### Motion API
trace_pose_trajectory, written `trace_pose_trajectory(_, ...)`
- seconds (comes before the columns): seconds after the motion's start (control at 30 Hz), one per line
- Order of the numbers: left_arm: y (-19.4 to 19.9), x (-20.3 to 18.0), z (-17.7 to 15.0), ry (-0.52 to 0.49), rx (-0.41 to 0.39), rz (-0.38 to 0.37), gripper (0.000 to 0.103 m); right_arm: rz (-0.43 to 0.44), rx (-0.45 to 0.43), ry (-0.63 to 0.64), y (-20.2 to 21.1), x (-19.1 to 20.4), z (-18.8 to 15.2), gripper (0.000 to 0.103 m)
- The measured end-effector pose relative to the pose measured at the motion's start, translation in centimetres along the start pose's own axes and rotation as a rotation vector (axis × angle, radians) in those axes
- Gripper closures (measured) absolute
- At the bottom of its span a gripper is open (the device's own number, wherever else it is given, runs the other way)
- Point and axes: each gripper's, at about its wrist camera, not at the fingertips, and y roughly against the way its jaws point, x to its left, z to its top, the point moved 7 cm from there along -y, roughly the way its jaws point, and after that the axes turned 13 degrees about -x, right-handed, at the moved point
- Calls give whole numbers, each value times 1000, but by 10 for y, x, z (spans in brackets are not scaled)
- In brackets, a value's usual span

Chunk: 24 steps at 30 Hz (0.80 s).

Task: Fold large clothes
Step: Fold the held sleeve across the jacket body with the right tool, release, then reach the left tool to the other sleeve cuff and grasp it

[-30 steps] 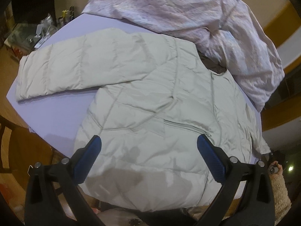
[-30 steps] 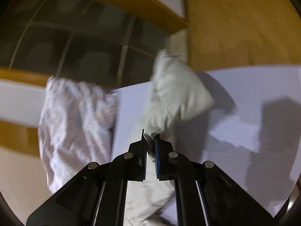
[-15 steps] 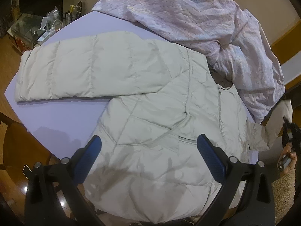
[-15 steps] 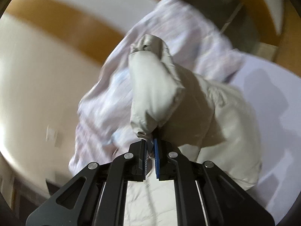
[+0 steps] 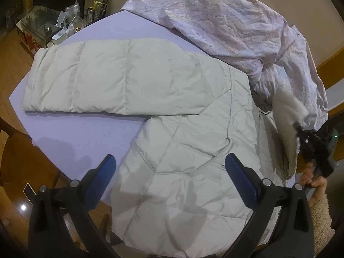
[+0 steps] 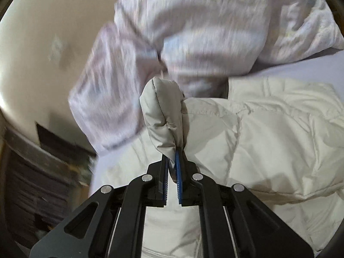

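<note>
Jacket [image 5: 176, 142] fills the left wrist frame on the lavender table [image 5: 71, 133], its free sleeve [image 5: 111, 77] stretched toward frame left; only the right view shows the right gripper [image 6: 172, 161] clamping the other sleeve's cuff [image 6: 163, 116]. Left gripper [image 5: 169, 167] gapes wide, empty.

A lived-in room of a home is shown. A table with a pale lilac top [image 5: 90, 133] is set on a polished wooden floor [image 5: 15, 64], and a wooden chair [image 5: 23, 163] is pushed in at its near left edge. A cream puffer jacket [image 5: 172, 129] is spread over the table, and a crumpled pink-and-white patterned quilt cover [image 5: 236, 21] is heaped at the far side. Beyond the table a low glass-topped stand [image 5: 40, 30] is seen, crowded with small bottles and household oddments too small to identify. Plain cream walls with a wood-coloured band [image 5: 331, 60] are seen behind.
</note>
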Motion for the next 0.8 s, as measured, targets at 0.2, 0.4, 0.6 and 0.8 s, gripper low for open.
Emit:
trace_pose_trajectory(0.2,-7,7,1,9,13,9,2,-139,143,232,-33,-1,-56,93)
trace_pose_trajectory(0.4,-15,17,5,26,20,19,2,-199,265,384,-35,-5,-82,90)
trace_pose_trajectory(0.6,-22,35,10,86,19,27,2,-56,301,289,-18,4,-74,37)
trace_pose_trajectory(0.8,-26,52,15,137,8,47,2,-16,155,311,-14,25,-54,50)
